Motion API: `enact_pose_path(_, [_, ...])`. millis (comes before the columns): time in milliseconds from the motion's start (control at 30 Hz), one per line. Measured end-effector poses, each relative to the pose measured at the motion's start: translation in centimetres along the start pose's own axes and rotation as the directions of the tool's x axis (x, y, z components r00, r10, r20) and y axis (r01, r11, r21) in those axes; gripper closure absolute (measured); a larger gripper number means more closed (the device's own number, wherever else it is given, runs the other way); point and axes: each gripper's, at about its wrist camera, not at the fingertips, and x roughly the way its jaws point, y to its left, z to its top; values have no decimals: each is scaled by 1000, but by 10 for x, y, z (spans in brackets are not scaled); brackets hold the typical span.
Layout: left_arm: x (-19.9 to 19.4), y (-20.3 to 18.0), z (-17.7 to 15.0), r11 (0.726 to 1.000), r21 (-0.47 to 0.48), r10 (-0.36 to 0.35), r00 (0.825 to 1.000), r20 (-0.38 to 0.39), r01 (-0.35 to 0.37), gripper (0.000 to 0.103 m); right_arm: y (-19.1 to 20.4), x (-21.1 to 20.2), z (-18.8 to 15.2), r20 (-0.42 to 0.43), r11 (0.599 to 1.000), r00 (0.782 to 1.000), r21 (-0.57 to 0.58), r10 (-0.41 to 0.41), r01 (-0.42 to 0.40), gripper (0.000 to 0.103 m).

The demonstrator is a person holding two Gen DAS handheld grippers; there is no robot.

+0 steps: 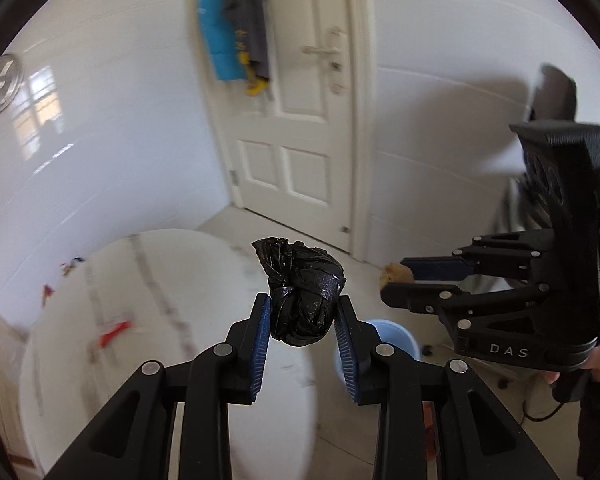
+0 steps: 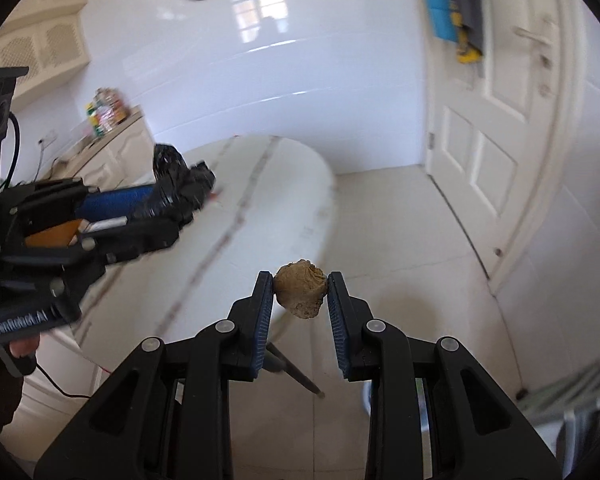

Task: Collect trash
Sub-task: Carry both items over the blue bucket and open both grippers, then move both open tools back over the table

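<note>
The left gripper (image 1: 302, 312) was clamped on a wadded black plastic bag (image 1: 302, 294), held in the air above the white oval bench (image 1: 172, 304) — while the right gripper (image 2: 300, 294), just beside it, pinched a crumpled brown paper ball (image 2: 300, 294) over the pale tiled floor (image 2: 400, 240). A pale blue bin (image 1: 392, 340) stood below, a white door (image 1: 292, 120) beyond.

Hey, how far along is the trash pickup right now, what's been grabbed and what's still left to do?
Done: both pieces are picked up and off the white table. In hand: the left gripper is closed on a crumpled black plastic bag, and the right gripper is closed on a brown paper wad. Left: dropping them, perhaps into the light blue bin on the floor; small red scraps remain on the table.
</note>
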Motion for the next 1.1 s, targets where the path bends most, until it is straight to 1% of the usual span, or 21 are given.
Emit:
enact_pose_path(100, [37, -27, 10, 998, 17, -58, 998, -39, 58, 75, -36, -3, -16, -9, 998, 999, 58, -36, 36, 77])
enact_pose_path(167, [65, -45, 14, 996, 39, -74, 995, -70, 77, 75, -61, -2, -28, -22, 994, 998, 97, -53, 55, 77])
enact_pose_path(267, [108, -58, 20, 993, 52, -101, 987, -122, 108, 75, -102, 4, -45, -47, 984, 996, 156, -77, 83, 77])
enact_pose_path(333, [143, -72, 22, 989, 59, -124, 977, -172, 136, 75, -127, 11, -57, -70, 977, 994, 193, -81, 93, 77])
enact_pose_path(400, [172, -80, 23, 987, 74, -125, 971, -203, 143, 74, -153, 22, -69, -96, 968, 992, 229, -84, 105, 77])
enact_pose_path(467, [203, -92, 22, 984, 84, -132, 960, -245, 157, 74, -178, 36, -82, -127, 958, 988, 261, -86, 117, 77])
enact_pose_path(633, [270, -105, 29, 981, 92, -132, 938, -321, 169, 70, -223, 71, -110, -187, 938, 980, 323, -64, 123, 77])
enact_pose_path(667, [284, -110, 30, 980, 96, -130, 932, -338, 172, 64, -231, 79, -115, -198, 934, 979, 335, -59, 124, 77])
enact_pose_path(700, [293, -112, 29, 981, 104, -118, 929, -352, 164, 53, -237, 87, -116, -206, 932, 977, 342, -54, 123, 77])
enact_pose_path(733, [301, -113, 31, 982, 111, -106, 928, -357, 155, 46, -240, 92, -119, -213, 929, 976, 349, -48, 122, 77])
enact_pose_path(767, [314, -117, 38, 983, 117, -89, 929, -359, 139, 36, -244, 98, -121, -219, 928, 975, 353, -43, 121, 77])
enact_pose_path(800, [325, -118, 42, 985, 120, -70, 930, -362, 121, 31, -245, 100, -124, -220, 927, 975, 356, -42, 120, 77])
enact_pose_path(900, [340, -122, 48, 988, 116, -51, 929, -367, 100, 30, -249, 110, -127, -223, 922, 974, 369, -32, 115, 77])
enact_pose_path(1033, [324, -121, 43, 993, 97, -33, 933, -359, 72, 28, -246, 117, -123, -216, 924, 976, 369, -21, 102, 75])
enact_pose_path(1067, [320, -120, 43, 994, 91, -31, 936, -351, 67, 28, -243, 116, -121, -213, 924, 977, 367, -25, 104, 74])
enact_pose_path(1100, [311, -117, 43, 994, 84, -32, 938, -345, 65, 28, -240, 115, -119, -208, 925, 978, 366, -28, 105, 68])
